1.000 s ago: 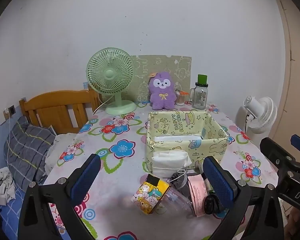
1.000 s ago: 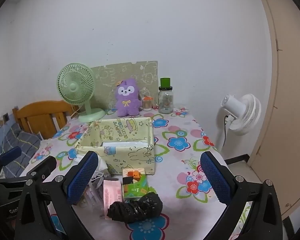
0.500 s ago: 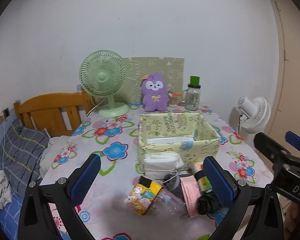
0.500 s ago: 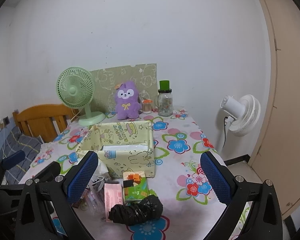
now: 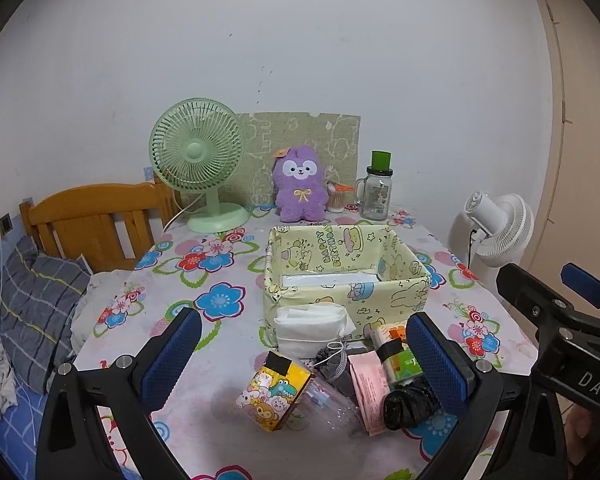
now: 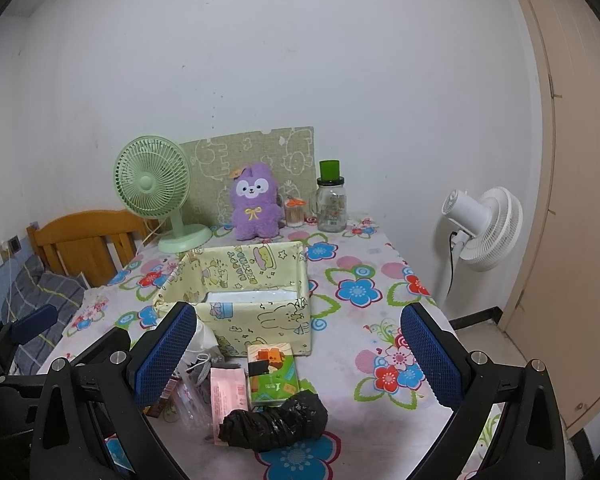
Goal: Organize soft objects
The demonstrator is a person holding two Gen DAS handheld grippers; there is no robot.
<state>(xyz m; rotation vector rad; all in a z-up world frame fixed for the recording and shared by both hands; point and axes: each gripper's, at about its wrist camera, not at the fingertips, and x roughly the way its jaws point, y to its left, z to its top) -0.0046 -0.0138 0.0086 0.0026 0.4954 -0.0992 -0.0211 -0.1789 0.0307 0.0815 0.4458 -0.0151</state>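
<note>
Both hand-held grippers are spread wide and hold nothing. Your left hand-held gripper (image 5: 302,354) hovers above the near edge of the bench (image 5: 172,280), tilted slightly down, its blue fingers (image 5: 172,356) framing the pile of small things. Your right hand-held gripper (image 6: 296,356) hangs at much the same height just to its right, level and pointing toward the far wall; its fingers (image 6: 430,356) also stand far apart, and its black frame shows at the right edge of the left wrist view.

The soft things lie in a cluster on the flowered cloth, in front of the yellow box (image 5: 342,276). A white tissue pack (image 5: 312,326) leans against the box's near wall. Beside it sits a green and orange tissue pack (image 6: 272,374), with a pink packet (image 6: 228,396) touching its left side. A black bag roll (image 6: 274,420) lies nearest you, just in front of the green pack. A yellow cartoon pack (image 5: 274,394) rests tilted to the left of the pile, against a clear plastic bag (image 5: 330,404). Something grey with a cord (image 5: 332,362) lies in the middle.

Inside the box a flat white item lies on the bottom. A purple plush toy (image 5: 300,186) stands upright at the far edge, between a green fan (image 5: 198,160) and a glass jar (image 5: 376,190).
</note>
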